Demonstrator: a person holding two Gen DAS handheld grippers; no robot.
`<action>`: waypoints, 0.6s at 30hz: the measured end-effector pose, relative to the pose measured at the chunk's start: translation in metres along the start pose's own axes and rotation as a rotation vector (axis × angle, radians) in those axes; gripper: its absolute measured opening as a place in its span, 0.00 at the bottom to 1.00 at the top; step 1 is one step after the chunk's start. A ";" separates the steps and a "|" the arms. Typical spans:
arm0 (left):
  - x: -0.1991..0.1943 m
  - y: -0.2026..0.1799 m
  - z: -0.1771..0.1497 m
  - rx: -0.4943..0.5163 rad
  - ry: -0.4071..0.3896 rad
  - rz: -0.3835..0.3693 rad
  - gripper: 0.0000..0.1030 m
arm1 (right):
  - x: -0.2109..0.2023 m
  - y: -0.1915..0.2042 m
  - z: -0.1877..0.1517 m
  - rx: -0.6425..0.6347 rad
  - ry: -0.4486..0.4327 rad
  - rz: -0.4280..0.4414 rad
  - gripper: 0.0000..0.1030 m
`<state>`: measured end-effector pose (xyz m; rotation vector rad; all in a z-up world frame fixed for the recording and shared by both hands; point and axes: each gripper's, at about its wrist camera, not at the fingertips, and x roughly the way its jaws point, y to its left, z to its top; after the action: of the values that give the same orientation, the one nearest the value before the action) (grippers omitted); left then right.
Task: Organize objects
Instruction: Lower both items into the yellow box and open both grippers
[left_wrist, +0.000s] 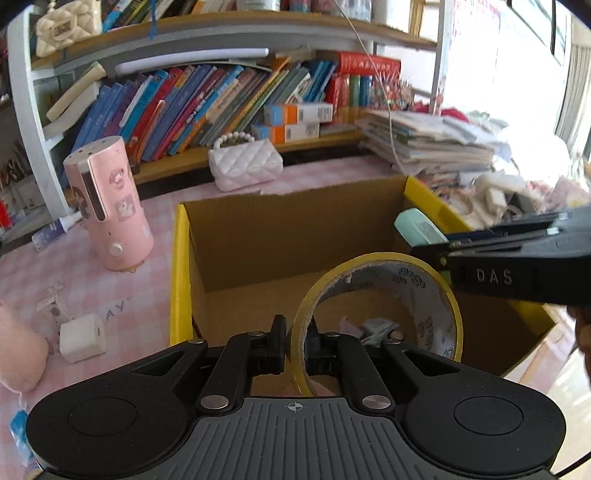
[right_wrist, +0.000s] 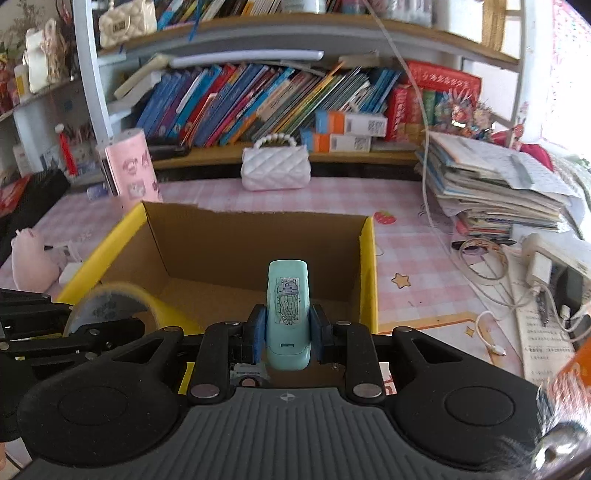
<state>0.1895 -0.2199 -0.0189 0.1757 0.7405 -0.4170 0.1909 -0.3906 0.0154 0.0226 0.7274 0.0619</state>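
A cluttered study corner in bright daylight

A surface (right_wrist: 406, 243) under a pink checked cloth runs back to a wooden bookshelf (right_wrist: 258, 22) with white uprights, its lower tier packed with leaning books (right_wrist: 258, 99). A white quilted handbag (right_wrist: 275, 168) sits at the shelf's foot, a cream one (left_wrist: 66, 27) on the upper tier. A pink cylindrical appliance (left_wrist: 109, 206) stands to the left. At right, a stack of papers (right_wrist: 495, 184) lies near tangled white cables (right_wrist: 491, 266), with strong light washing in from a window (left_wrist: 517, 55).
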 end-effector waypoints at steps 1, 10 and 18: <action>0.002 -0.002 0.000 0.015 0.005 0.010 0.08 | 0.005 0.000 0.001 -0.008 0.014 0.006 0.23; 0.017 -0.013 -0.005 0.078 0.062 0.044 0.08 | 0.036 0.008 0.009 -0.108 0.128 0.067 0.23; 0.021 -0.015 -0.008 0.074 0.079 0.057 0.14 | 0.053 0.011 0.007 -0.145 0.199 0.080 0.23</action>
<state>0.1923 -0.2380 -0.0390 0.2831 0.7965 -0.3853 0.2343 -0.3765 -0.0138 -0.0938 0.9192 0.1954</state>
